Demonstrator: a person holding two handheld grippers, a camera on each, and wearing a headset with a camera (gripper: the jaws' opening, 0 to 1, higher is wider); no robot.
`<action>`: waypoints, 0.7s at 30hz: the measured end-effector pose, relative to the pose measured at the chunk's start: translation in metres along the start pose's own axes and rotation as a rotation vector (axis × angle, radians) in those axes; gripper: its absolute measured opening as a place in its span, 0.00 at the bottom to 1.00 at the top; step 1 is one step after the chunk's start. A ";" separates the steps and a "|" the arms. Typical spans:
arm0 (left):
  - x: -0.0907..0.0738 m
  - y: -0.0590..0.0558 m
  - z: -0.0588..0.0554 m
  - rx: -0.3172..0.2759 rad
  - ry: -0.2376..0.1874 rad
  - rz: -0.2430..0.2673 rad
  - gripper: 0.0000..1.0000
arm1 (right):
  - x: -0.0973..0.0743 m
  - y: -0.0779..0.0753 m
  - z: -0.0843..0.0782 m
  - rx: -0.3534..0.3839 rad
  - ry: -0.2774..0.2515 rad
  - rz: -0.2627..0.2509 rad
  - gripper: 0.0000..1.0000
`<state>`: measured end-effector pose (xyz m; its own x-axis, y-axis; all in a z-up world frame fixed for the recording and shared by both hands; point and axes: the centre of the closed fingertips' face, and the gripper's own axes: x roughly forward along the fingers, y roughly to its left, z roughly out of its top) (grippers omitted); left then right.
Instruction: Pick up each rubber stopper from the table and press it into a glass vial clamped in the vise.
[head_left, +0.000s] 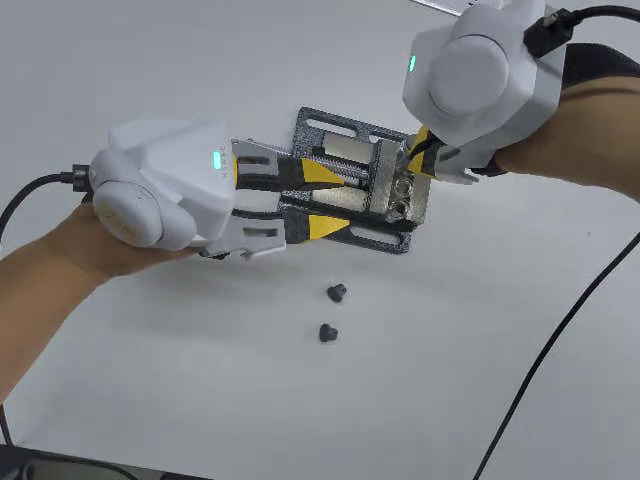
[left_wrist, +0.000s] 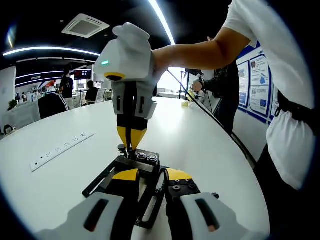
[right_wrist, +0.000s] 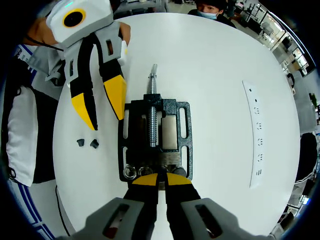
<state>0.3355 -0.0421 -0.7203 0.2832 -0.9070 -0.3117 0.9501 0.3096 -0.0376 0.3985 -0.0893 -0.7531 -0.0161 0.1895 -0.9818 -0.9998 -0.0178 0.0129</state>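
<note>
Upper right, right gripper (head_left: 412, 160) tips pressed together over vials (head_left: 401, 188) in vise (head_left: 385, 243), grip contents unclear. Push straight down, vial-centred; left gripper (head_left: 345, 197) spread, straddling vise. Two stoppers (head_left: 337, 292) lower centre on table (head_left: 200, 380).

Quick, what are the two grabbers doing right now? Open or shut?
Left gripper: open, holding nothing.
Right gripper: shut, tips down at the vise; whether a stopper is pinched between them cannot be told.
</note>
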 end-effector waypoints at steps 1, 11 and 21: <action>0.000 -0.001 0.000 0.000 0.002 0.000 0.16 | 0.000 0.001 0.001 0.003 -0.007 0.001 0.04; -0.004 -0.001 0.000 0.001 0.018 0.013 0.16 | -0.001 0.002 0.000 0.011 -0.051 -0.014 0.04; -0.006 -0.005 -0.001 0.000 0.028 0.016 0.16 | -0.008 0.008 0.002 0.033 -0.098 -0.032 0.09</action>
<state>0.3289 -0.0384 -0.7194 0.2942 -0.8938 -0.3385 0.9456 0.3237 -0.0327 0.3908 -0.0894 -0.7444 0.0165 0.2845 -0.9585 -0.9997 0.0221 -0.0107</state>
